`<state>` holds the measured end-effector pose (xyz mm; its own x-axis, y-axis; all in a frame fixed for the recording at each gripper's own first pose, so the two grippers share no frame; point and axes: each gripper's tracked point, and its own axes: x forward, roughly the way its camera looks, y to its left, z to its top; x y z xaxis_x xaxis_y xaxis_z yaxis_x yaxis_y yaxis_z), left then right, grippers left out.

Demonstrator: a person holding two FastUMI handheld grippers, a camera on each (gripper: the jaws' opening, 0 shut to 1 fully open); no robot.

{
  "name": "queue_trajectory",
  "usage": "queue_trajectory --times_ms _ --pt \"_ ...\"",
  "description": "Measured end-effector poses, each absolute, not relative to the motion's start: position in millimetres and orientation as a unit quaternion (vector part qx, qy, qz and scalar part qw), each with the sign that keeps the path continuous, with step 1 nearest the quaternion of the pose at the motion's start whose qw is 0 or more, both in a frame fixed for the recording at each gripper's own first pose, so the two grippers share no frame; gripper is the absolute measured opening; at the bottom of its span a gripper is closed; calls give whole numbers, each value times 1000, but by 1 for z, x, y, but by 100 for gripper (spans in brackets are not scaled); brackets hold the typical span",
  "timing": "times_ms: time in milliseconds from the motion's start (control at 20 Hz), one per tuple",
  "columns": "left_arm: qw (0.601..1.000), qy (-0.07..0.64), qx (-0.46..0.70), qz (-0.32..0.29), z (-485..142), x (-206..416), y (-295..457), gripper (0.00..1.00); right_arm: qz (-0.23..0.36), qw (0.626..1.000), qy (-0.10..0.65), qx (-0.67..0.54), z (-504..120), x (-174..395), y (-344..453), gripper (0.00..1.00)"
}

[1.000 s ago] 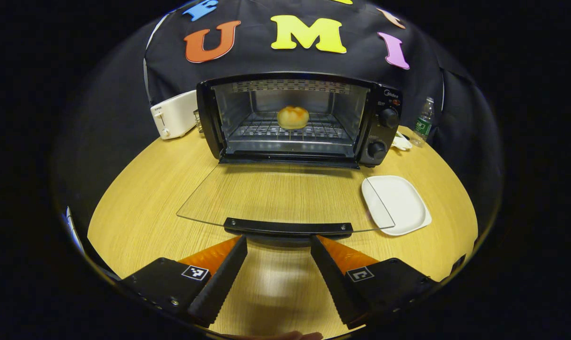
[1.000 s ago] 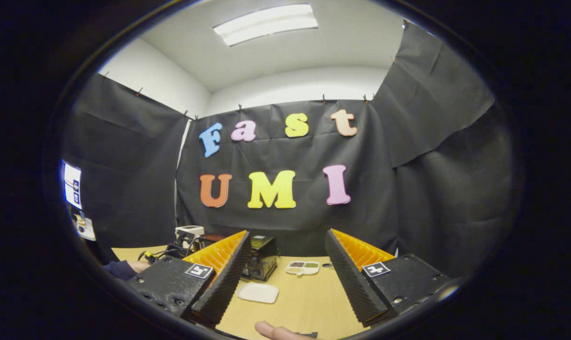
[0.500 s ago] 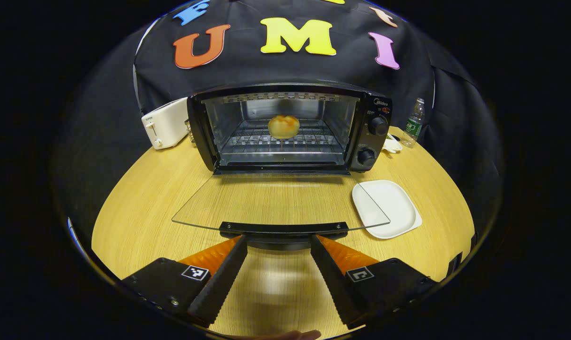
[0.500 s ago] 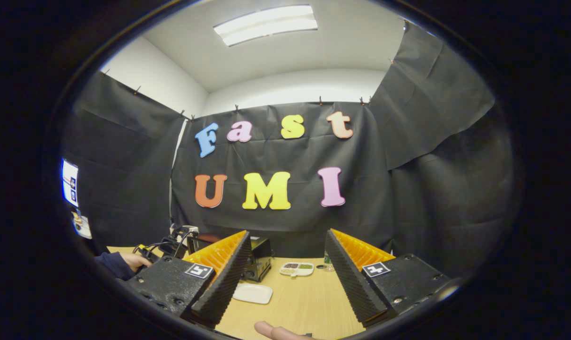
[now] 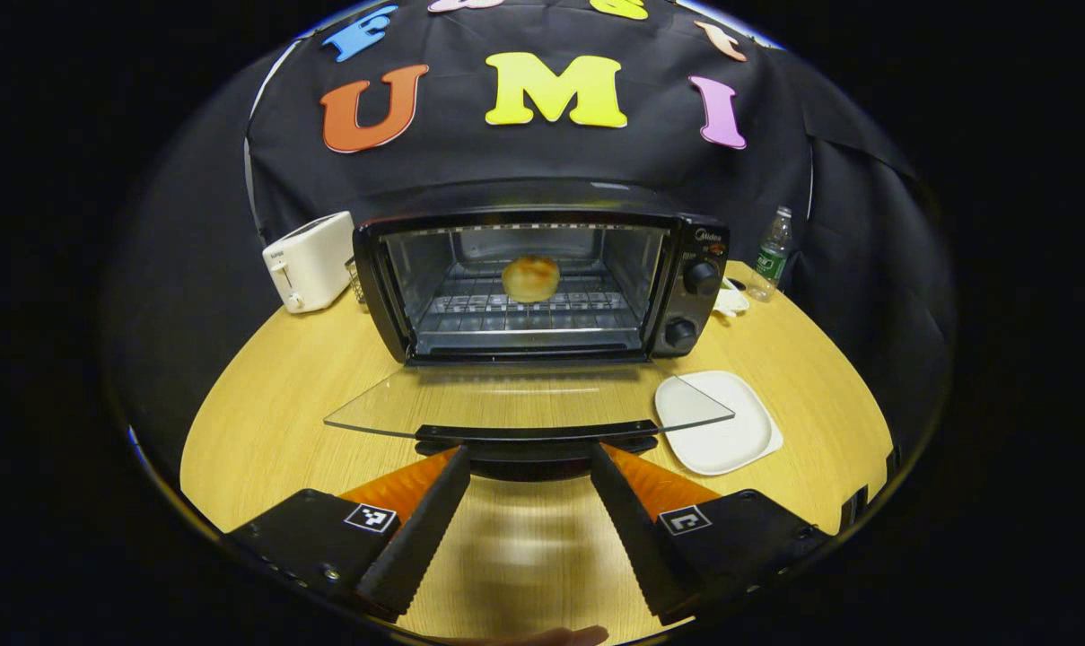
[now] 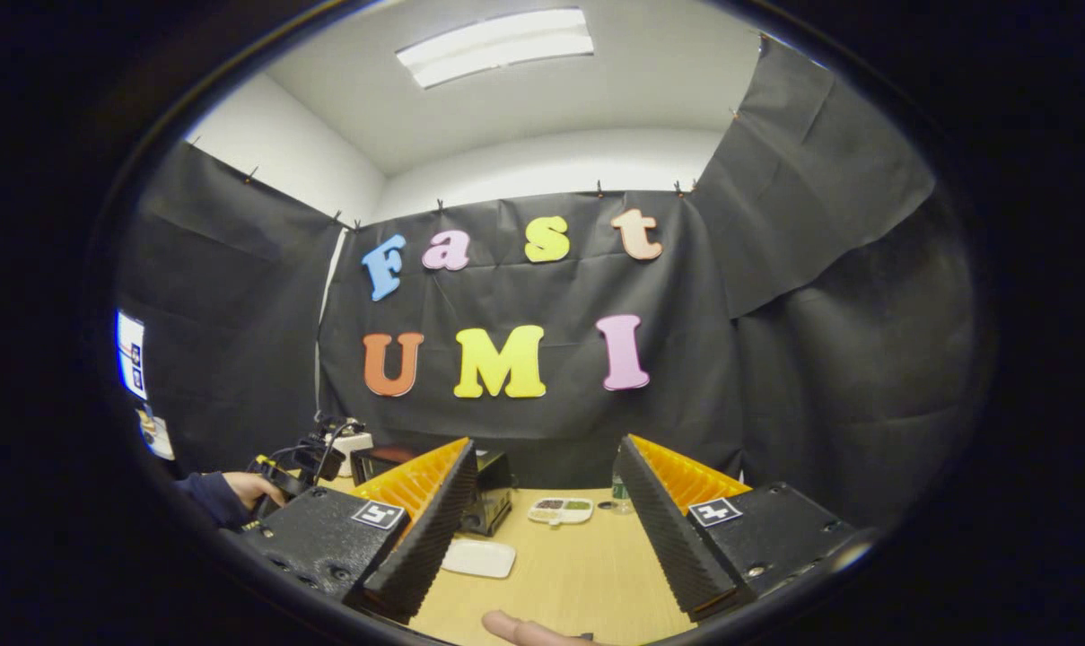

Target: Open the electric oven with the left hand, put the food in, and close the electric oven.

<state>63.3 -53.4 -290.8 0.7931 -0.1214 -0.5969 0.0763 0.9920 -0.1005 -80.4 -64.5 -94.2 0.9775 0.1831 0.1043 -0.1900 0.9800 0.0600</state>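
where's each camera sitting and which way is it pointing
left gripper view: rides the left gripper, low over the table, facing the open oven with the bun inside; its two fingers flank the door handle.
right gripper view: rides the right gripper, tilted up at the booth wall and ceiling; a fingertip shows below.
Shared: oven, white plate, table.

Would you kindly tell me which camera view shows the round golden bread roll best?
The left gripper view: the round golden bread roll sits plainly on the wire rack inside the open black oven. In the right gripper view, the oven is small and partly hidden, so the roll cannot be made out.
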Motion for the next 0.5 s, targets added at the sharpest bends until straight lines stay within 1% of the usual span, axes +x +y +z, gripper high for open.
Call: queue_trajectory --times_ms 250,300,350,500 --pt "953 296 -33 -56 -273 77 -50 92 89 994 -53 37 -93 -79 -67 96" --pt "954 292 -34 -58 -270 79 -50 82 81 995 -54 33 -94 -78 -72 96" --pt "954 290 -35 -59 -267 81 -49 92 71 996 -54 31 -94 -76 -77 96" --pt "958 278 -44 -60 -257 90 -45 95 45 997 -53 28 -97 -71 -89 96"
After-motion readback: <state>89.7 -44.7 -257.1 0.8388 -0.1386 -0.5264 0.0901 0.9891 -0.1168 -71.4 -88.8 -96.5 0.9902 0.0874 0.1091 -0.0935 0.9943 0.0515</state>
